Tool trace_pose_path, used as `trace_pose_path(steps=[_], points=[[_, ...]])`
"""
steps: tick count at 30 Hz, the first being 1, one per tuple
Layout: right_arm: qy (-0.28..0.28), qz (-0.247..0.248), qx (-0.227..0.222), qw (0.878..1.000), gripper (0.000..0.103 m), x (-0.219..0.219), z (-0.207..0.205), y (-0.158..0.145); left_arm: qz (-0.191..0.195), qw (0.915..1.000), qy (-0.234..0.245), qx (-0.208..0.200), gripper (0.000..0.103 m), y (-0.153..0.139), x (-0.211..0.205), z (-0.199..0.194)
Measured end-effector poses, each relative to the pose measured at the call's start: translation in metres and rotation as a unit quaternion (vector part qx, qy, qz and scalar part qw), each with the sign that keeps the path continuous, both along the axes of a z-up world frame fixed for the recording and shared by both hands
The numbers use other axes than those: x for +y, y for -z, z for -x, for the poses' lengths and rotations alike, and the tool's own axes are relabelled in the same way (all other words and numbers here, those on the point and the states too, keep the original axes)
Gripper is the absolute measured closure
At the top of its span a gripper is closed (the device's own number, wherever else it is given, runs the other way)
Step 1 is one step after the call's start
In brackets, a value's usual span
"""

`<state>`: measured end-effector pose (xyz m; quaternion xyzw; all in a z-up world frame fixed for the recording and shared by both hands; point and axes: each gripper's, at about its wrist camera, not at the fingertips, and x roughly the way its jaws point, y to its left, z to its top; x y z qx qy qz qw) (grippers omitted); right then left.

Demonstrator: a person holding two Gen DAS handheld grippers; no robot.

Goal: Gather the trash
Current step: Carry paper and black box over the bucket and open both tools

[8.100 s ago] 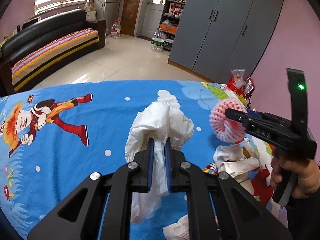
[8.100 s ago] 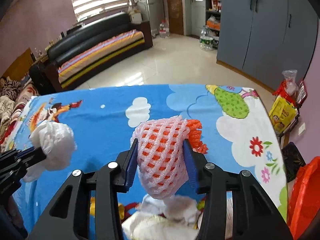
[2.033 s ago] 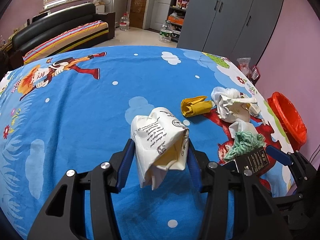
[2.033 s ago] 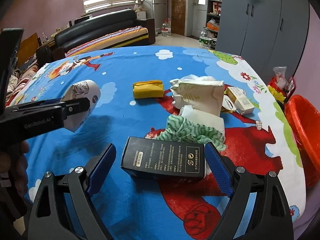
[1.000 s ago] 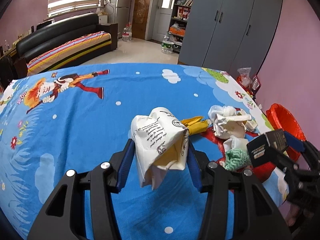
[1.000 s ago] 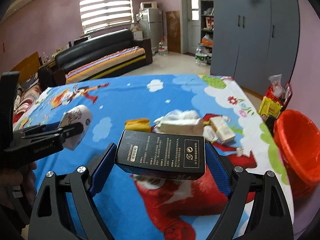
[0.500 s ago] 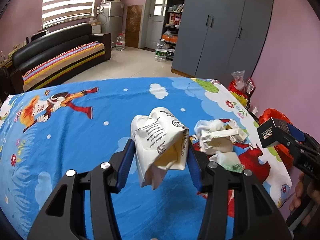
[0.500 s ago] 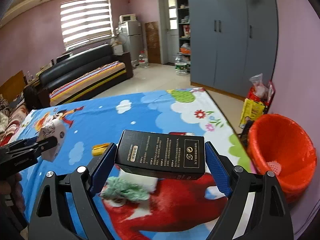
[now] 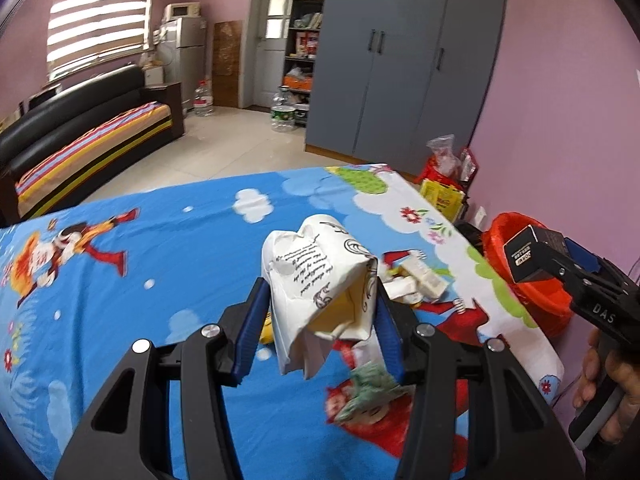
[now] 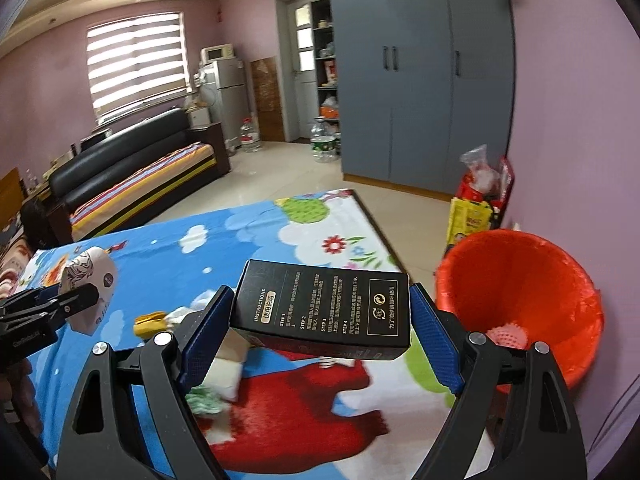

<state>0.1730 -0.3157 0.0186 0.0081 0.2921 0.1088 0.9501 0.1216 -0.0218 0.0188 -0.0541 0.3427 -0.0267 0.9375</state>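
Both hands are loaded and up off the bed. The right gripper (image 10: 320,320) has its jaws spread wide and clamped end to end on a black box (image 10: 322,310), held flat and level, which looks like the only way a box that long fits between the pads. The left gripper (image 9: 318,312) is squeezed on a crumpled white paper bag (image 9: 320,280), its printed side bulging up above the jaws. The orange bin (image 10: 520,292) stands on the floor just off the bed's right edge, mouth open, something pale pink lying at the bottom, and the box hangs near its rim, so I'd say that one drops first. More trash waits on the blue cartoon sheet (image 9: 180,248): a green wad (image 9: 368,392) and a yellow piece (image 10: 150,322).
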Motion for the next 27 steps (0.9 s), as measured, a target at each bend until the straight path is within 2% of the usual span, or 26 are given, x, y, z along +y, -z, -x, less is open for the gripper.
trace_pose_path(steps=[11,20,27], points=[[0.080,0.006,-0.012,0.997,0.022,-0.075,-0.015,-0.002,-0.001,0.9951,0.096,-0.024,0.054,-0.013,-0.078,-0.041],[0.146,0.019,-0.014,0.989,0.022,-0.137,-0.030,0.000,0.001,0.9838,0.175,-0.040,0.054,-0.027,-0.150,-0.084],[0.186,0.030,-0.012,0.982,0.022,-0.171,-0.041,0.005,0.015,0.9706,0.237,-0.038,0.053,-0.032,-0.209,-0.121]])
